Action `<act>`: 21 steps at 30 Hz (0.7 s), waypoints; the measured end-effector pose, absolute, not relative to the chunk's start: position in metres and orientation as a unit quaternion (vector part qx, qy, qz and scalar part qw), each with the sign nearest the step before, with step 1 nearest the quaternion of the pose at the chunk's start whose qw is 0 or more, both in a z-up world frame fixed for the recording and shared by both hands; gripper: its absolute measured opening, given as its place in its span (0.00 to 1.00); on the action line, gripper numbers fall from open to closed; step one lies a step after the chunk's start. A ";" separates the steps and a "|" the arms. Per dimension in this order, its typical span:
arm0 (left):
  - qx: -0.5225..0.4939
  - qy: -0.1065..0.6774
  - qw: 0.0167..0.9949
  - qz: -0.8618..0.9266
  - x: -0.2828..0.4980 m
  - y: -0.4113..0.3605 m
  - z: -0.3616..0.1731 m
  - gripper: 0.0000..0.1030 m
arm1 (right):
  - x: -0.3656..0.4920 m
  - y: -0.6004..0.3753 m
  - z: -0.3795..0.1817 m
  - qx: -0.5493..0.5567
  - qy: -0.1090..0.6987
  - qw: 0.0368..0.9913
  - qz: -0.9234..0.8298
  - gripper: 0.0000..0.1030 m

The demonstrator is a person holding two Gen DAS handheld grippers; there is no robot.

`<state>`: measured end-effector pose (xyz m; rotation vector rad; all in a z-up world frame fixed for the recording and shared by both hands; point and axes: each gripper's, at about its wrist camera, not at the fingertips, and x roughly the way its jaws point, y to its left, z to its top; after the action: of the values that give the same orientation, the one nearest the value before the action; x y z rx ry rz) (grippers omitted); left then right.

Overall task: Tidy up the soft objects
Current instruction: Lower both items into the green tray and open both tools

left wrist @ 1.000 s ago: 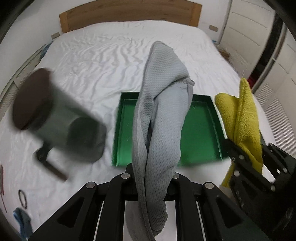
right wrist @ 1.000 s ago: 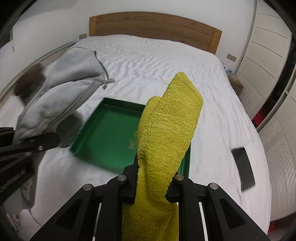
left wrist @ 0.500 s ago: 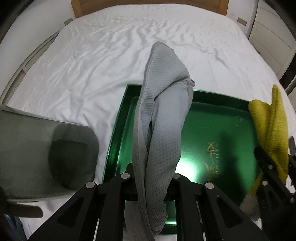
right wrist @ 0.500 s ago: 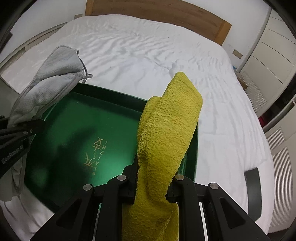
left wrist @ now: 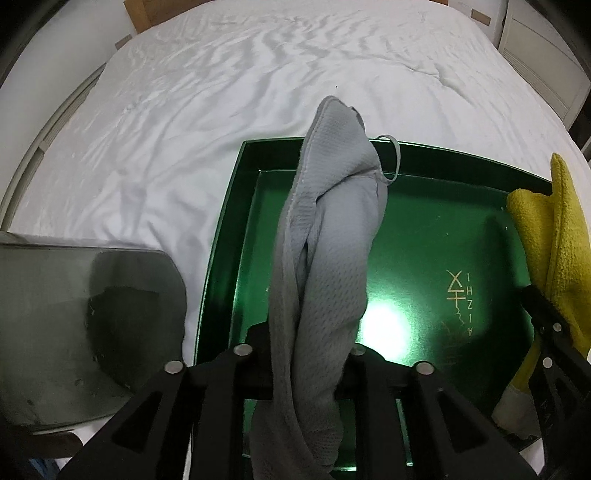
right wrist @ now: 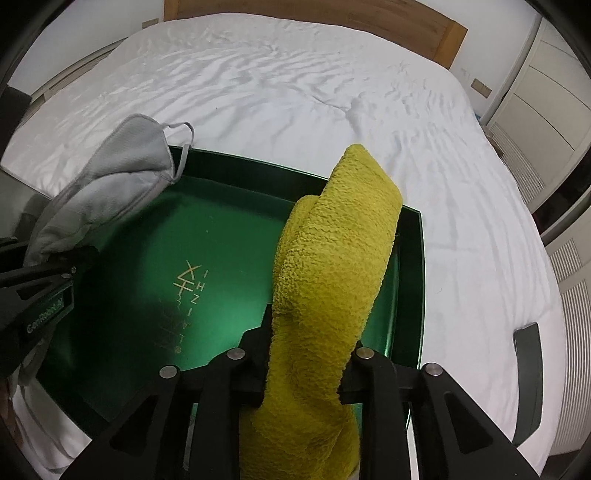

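Observation:
A grey mesh cloth (left wrist: 332, 229) with a thin loop stands up between the fingers of my left gripper (left wrist: 312, 343). The jaws are opening, but the pads still touch the cloth. My right gripper (right wrist: 310, 332) has a yellow terry cloth (right wrist: 332, 258) upright between its fingers; its jaws are opening too, still against the cloth. Both hang low over a shiny green tray (left wrist: 424, 229) with gold lettering, lying on the white bed. The grey cloth (right wrist: 107, 177) shows over the tray's (right wrist: 147, 258) left side, the yellow cloth (left wrist: 554, 229) over its right.
A grey translucent object (left wrist: 74, 314) sits close on the left of the tray. A dark flat object (right wrist: 528, 376) lies on the sheet to the right. The wrinkled white bed (right wrist: 295, 92) stretches back to a wooden headboard (right wrist: 332, 22). White cupboards (right wrist: 546, 74) stand at the right.
Both grippers came down and forward over the tray, which now fills the lower views. Their fingers stand slightly wider apart, with each cloth still between them.

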<state>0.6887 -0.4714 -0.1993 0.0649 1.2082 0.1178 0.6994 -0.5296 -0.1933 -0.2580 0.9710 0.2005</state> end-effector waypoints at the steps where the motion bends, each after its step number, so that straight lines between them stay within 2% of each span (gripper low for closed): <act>1: 0.026 0.568 0.821 0.055 0.688 -0.470 -0.200 0.23 | 0.699 -0.529 -0.192 -0.121 0.463 0.873 0.095 0.36; 5: 0.027 0.564 0.824 0.055 0.687 -0.470 -0.197 0.31 | 0.698 -0.533 -0.188 -0.117 0.457 0.877 0.094 0.44; 7: 0.030 0.558 0.828 0.051 0.686 -0.473 -0.194 0.37 | 0.697 -0.539 -0.187 -0.115 0.453 0.879 0.091 0.55; 13: 0.061 0.511 0.855 0.066 0.678 -0.484 -0.170 0.55 | 0.697 -0.556 -0.170 -0.088 0.428 0.896 0.083 0.72; 21: 0.078 0.467 0.879 0.066 0.667 -0.493 -0.144 0.56 | 0.686 -0.569 -0.154 -0.080 0.410 0.905 0.083 0.73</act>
<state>0.6671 -0.4932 -0.1435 0.1631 0.9730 0.1371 0.6861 -0.5689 -0.1539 -0.1643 0.8481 0.1719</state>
